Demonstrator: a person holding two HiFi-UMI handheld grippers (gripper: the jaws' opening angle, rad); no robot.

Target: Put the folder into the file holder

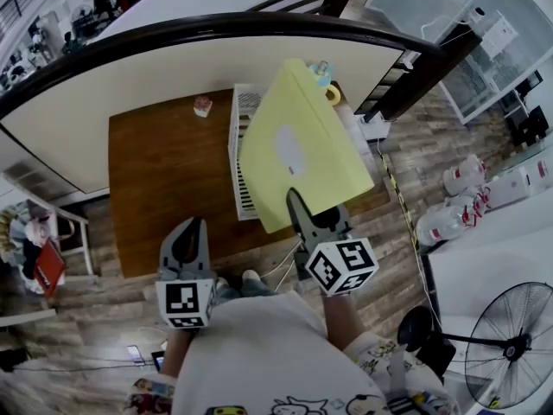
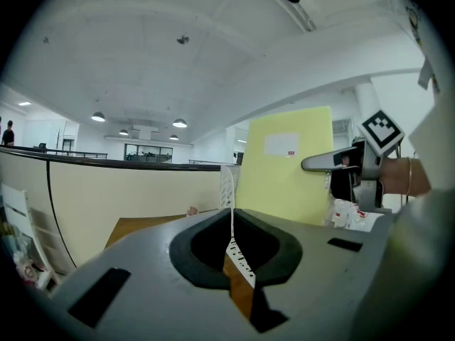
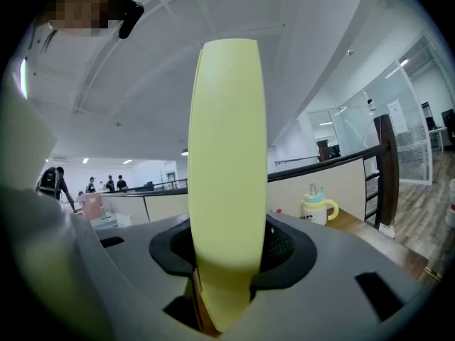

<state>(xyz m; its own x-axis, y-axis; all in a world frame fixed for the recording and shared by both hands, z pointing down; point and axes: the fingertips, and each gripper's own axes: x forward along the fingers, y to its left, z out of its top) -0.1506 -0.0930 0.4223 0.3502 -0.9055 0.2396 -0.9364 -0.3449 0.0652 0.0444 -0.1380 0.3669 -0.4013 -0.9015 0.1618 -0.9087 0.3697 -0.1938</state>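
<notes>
A pale yellow folder [image 1: 302, 145] with a white label hangs tilted above the white slatted file holder [image 1: 243, 150] at the right of the brown table [image 1: 164, 188]. My right gripper [image 1: 295, 200] is shut on the folder's near lower edge. In the right gripper view the folder [image 3: 227, 155] stands edge-on between the jaws of the right gripper [image 3: 226, 261]. My left gripper [image 1: 190, 230] hovers over the table's front edge, shut and holding nothing. From the left gripper [image 2: 232, 236] the folder [image 2: 284, 165] and file holder [image 2: 227, 183] show ahead to the right.
A small pink-and-white object [image 1: 202, 105] sits at the table's back edge. A yellow and blue lidded cup [image 1: 325, 78] stands behind the folder. A dark curved railing [image 1: 259, 26] borders the table's far side. White bags [image 1: 449, 219] and a floor fan [image 1: 511, 346] are to the right.
</notes>
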